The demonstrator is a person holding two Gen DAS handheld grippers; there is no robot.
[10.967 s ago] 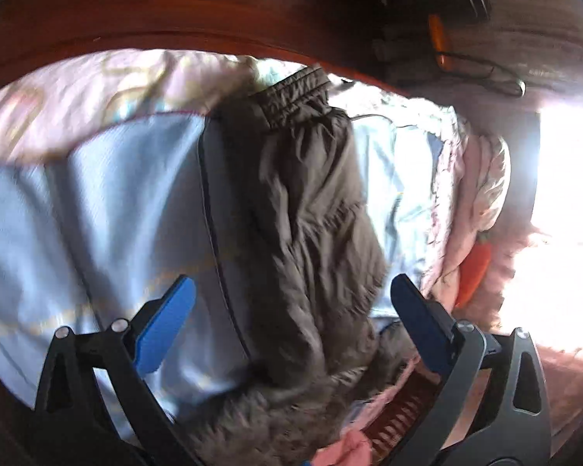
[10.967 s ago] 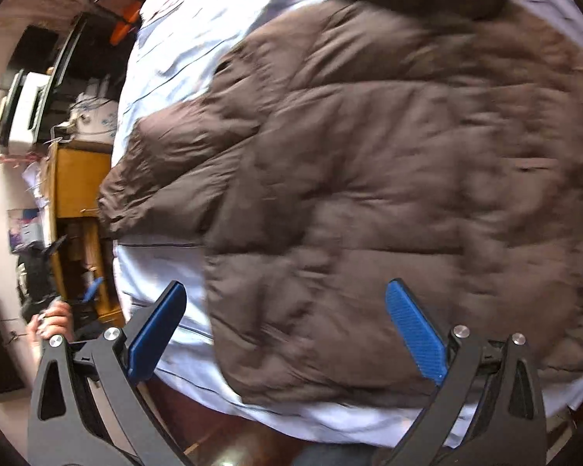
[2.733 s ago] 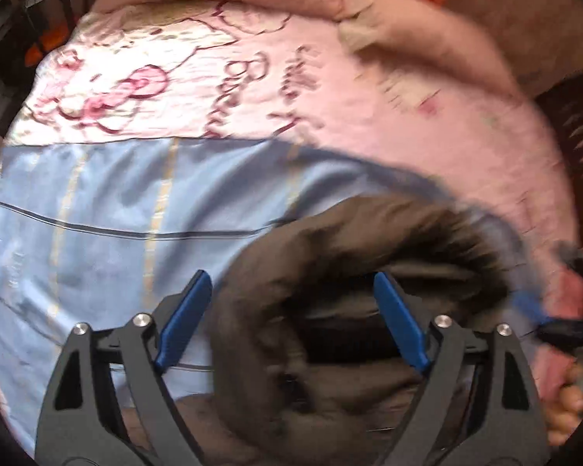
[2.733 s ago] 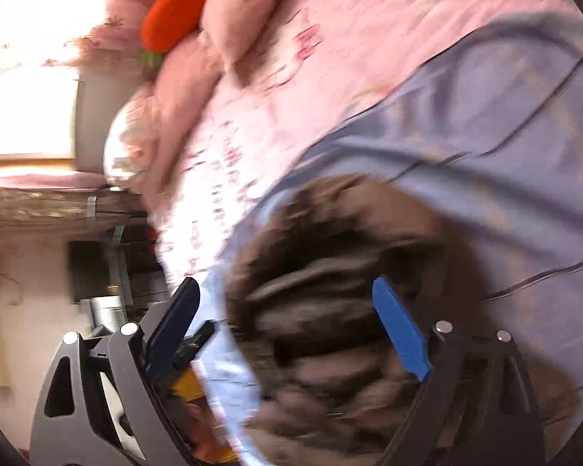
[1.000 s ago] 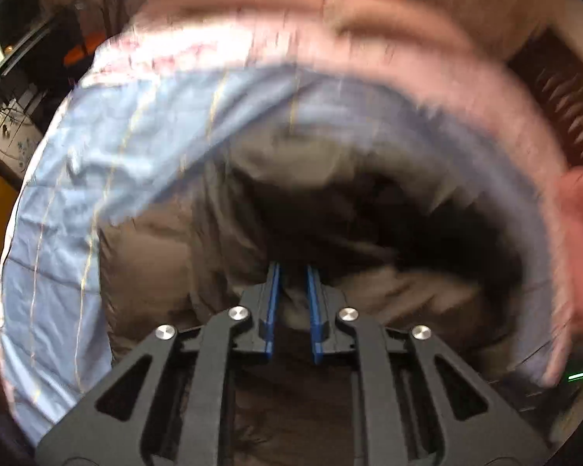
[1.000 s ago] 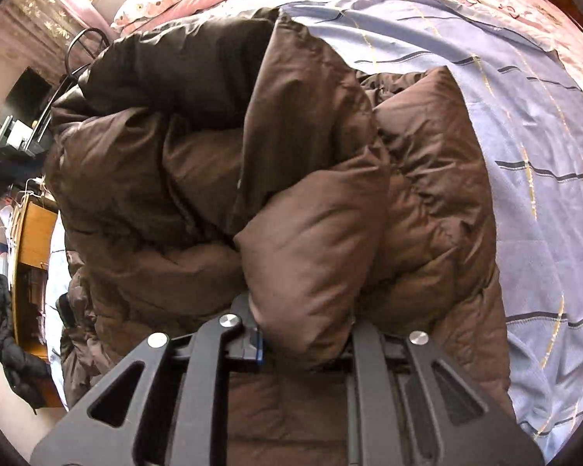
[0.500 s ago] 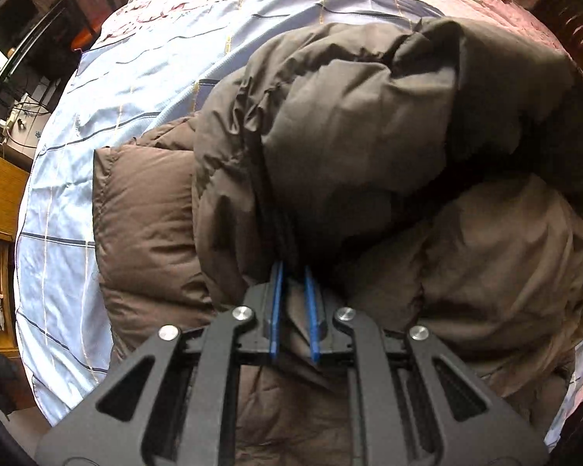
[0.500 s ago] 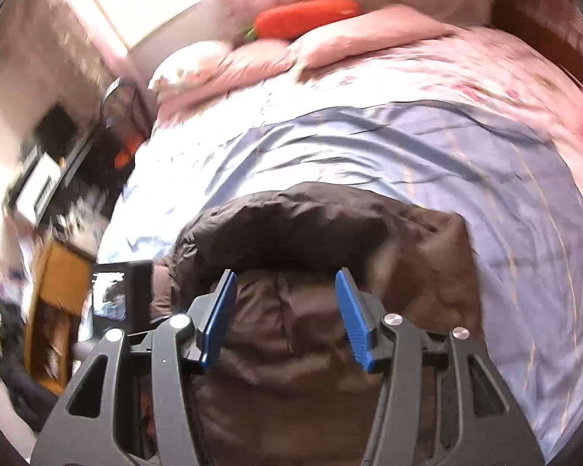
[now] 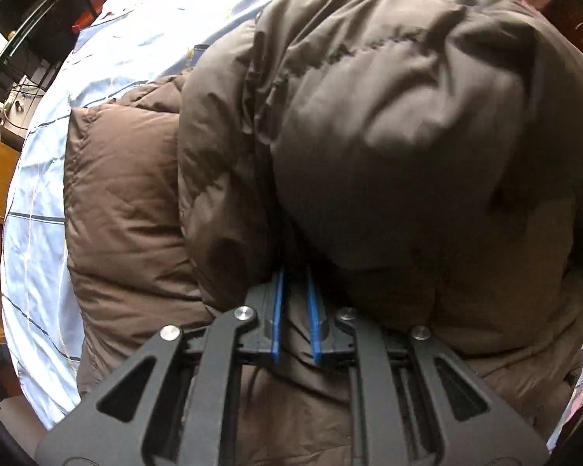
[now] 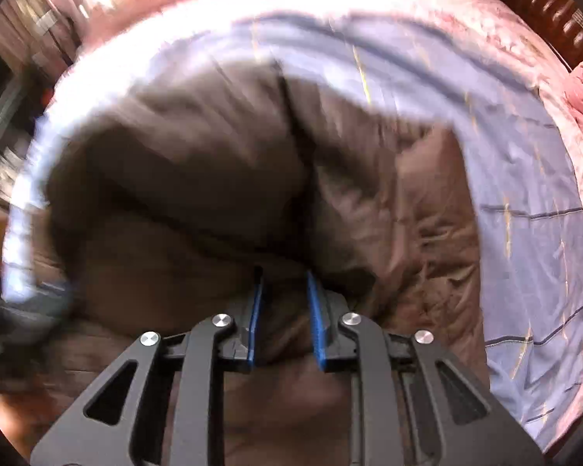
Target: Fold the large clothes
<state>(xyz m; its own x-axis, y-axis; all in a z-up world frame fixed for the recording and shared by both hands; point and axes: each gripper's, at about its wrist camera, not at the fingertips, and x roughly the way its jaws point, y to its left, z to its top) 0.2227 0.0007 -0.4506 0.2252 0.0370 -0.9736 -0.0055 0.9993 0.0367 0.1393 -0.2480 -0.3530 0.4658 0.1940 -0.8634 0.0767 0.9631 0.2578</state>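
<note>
The brown down jacket (image 9: 369, 136) lies bunched on the blue bedsheet (image 9: 39, 194). The left gripper (image 9: 295, 299) is clenched on a fold of it, while the right gripper (image 10: 283, 303) is closing its jaws around another fold. I think the slippery, puffy fabric may slide out, and then the fold would spring open.
</note>
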